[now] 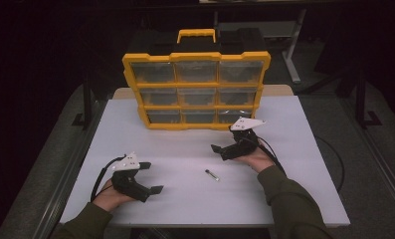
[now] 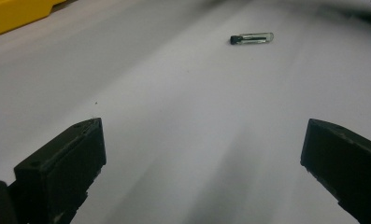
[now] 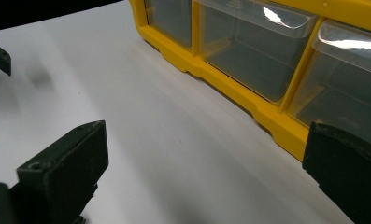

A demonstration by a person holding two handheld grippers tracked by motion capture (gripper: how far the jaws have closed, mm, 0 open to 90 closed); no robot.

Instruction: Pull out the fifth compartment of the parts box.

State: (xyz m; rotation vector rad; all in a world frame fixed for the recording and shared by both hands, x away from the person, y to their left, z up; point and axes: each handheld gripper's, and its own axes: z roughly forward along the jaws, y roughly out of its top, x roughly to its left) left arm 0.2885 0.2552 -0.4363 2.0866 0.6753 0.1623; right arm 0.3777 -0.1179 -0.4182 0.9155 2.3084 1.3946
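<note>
Slim clear glass vial (image 1: 212, 175) on matte white table (image 1: 185, 199), both claws gaping wide, holding nothing

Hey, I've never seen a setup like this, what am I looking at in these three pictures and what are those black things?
A person sits at a white table holding a hand tool with two black jaws in each hand: the left gripper and the right gripper. One picture looks down from above; the other two come from cameras riding on each gripper, looking along its jaws. Both grippers are open and hold nothing. A small clear vial with a dark cap lies between them. At the back stands a yellow organizer of clear drawers.
</note>
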